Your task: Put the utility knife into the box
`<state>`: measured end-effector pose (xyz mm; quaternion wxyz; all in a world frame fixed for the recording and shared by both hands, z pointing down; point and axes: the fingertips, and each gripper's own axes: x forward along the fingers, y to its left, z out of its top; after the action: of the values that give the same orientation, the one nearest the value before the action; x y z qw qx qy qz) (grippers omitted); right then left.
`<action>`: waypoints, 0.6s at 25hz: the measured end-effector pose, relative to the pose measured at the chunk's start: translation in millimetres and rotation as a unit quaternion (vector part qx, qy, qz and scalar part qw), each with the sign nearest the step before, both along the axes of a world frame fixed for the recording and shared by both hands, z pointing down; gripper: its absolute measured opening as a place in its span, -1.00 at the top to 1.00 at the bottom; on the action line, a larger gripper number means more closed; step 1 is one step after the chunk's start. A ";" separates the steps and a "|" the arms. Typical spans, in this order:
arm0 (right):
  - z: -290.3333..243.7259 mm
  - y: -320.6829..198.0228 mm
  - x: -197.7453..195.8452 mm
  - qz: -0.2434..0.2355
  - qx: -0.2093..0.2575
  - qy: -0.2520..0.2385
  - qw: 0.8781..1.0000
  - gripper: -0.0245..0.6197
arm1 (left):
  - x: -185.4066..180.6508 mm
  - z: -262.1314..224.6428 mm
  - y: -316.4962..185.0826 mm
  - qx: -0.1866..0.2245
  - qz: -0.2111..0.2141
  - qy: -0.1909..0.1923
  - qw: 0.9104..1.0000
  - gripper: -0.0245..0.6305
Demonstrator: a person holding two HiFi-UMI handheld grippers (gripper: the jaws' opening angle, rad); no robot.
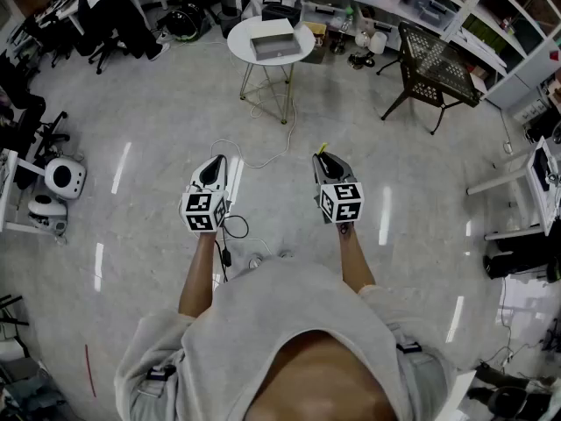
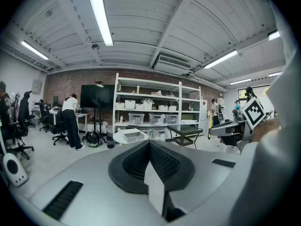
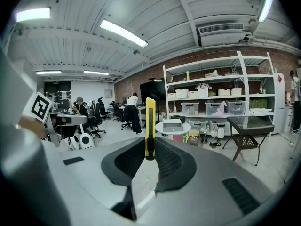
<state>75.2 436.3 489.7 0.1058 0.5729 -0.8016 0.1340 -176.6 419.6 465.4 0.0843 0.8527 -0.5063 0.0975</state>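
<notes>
Bright ceiling tubes point(image 2: 101, 19); floor point(image 1: 158, 121) glare; fisheye edges, seemingly soft.

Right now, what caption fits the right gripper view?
Right gripper clamps yellow utility knife; box waits on round table ahead.

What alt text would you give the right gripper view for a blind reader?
The right gripper holds a yellow utility knife upright between its dark jaws. Beyond it, a grey box sits on a round white table before storage shelves.
</notes>
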 end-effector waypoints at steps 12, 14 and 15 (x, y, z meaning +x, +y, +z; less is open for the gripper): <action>-1.4 2.0 11.6 -0.004 0.002 -0.003 1.000 0.67 | 14.5 -3.3 2.2 0.003 0.000 -0.002 1.000 0.87; -2.5 2.2 13.0 -0.007 0.002 -0.008 1.000 0.67 | 17.6 -3.3 3.4 0.002 -0.001 -0.002 1.000 0.87; -2.1 2.9 13.5 -0.008 0.002 -0.007 1.000 0.67 | 19.1 -2.5 4.5 0.001 -0.001 -0.003 1.000 0.87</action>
<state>88.7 439.2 487.6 0.1003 0.5653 -0.8074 0.1359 -157.4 424.1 462.9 0.0824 0.8519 -0.5076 0.0992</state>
